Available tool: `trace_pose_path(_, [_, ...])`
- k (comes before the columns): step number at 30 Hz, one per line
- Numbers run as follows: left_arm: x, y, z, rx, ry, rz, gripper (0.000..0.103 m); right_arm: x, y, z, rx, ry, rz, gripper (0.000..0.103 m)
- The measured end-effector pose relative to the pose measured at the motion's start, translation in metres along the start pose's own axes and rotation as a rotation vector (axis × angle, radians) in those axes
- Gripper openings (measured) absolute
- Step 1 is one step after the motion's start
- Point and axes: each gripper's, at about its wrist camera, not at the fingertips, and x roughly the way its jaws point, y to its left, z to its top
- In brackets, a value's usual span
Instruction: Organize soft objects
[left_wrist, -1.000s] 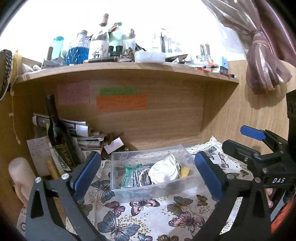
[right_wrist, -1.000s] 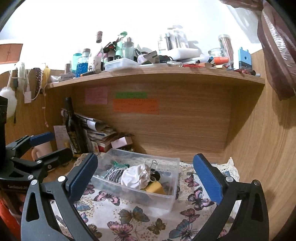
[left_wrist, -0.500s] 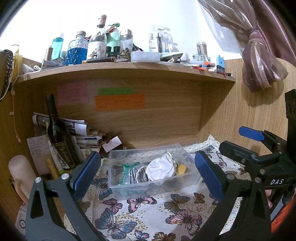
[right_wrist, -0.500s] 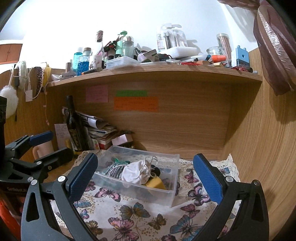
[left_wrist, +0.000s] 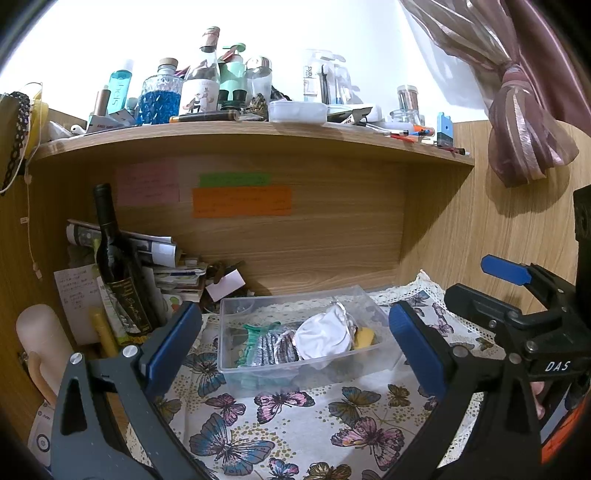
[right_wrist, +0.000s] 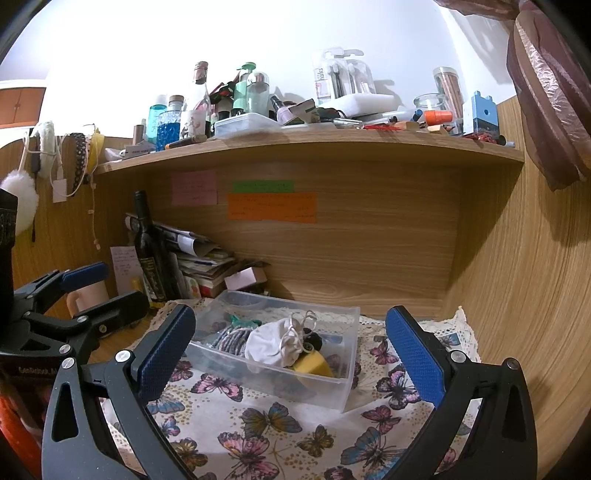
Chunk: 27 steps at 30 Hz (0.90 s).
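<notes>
Butterfly cloth (left_wrist: 295, 435) under both tools, left tool (left_wrist: 295, 345) and right tool (right_wrist: 291, 356), pads wide apart, flanking clear bin (left_wrist: 258, 363).

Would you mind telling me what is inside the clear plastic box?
The clear plastic box holds a white pouch, a yellow sponge, grey striped fabric and something teal. Whatever lies beneath them is covered.

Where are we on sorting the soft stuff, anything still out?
Looks mostly done: the white pouch, yellow sponge, striped fabric and a teal piece lie in the clear bin. Nothing in hand: left hand-held gripper and right hand-held gripper are open and empty. No soft items visible on the butterfly cloth.
</notes>
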Motion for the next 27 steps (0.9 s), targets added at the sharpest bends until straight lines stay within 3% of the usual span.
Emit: trace_pose_path(27, [0.0002, 0.0002, -0.0002, -0.01, 0.003, 0.002, 0.103, -0.0011, 0.003, 0.0005, -0.001, -0.001, 0.002, 0.103])
